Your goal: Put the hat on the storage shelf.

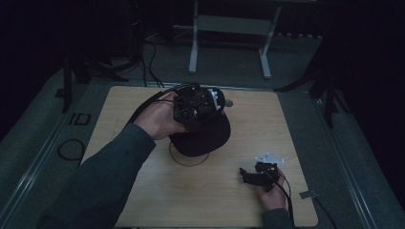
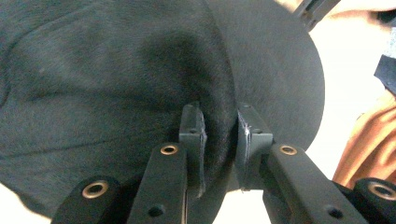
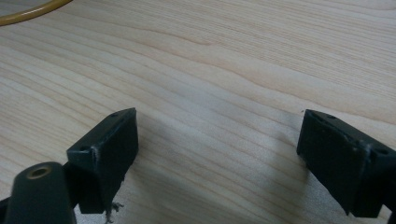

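Left gripper [image 2: 219, 140] apparently pinching cap [image 2: 116, 79].

L black two-jaw tongs [image 2: 219, 140] pinched shut on black cap [image 2: 116, 70]; R black tongs [image 3: 217, 158] spread wide, low over tabletop.

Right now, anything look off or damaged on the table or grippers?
Nothing spilled or askew. One small oddity: the right gripper has frayed pad material hanging off one pad. The left gripper pinches the black cap above a yellow ring.
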A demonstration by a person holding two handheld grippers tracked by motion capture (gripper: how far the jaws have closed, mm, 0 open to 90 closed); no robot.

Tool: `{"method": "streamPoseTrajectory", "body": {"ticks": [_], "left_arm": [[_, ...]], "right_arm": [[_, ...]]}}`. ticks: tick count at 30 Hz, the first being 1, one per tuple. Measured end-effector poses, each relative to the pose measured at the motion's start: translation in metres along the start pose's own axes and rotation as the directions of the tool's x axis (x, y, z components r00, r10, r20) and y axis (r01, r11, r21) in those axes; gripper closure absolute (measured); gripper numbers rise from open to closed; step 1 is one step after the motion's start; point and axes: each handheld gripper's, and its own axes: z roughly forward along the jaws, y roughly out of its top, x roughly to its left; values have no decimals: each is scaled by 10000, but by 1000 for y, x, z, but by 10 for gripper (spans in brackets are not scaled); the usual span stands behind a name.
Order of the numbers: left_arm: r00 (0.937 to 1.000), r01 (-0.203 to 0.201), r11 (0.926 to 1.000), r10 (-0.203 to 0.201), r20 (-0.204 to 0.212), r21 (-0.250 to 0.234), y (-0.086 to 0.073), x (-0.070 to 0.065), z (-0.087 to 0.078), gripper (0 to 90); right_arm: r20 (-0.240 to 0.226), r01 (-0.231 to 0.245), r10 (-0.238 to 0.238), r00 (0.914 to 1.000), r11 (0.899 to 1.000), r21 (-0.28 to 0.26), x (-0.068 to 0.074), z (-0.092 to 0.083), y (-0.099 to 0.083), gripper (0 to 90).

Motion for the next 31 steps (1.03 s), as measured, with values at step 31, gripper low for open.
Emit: {"method": "streamPoseTrajectory", "body": {"ticks": [31], "left_arm": [[9953, 955, 9908, -934, 255, -957, -22, 21, -6, 509]], "right_arm": [[-3, 13, -13, 10000, 10000, 6, 0, 0, 0, 126]]}}
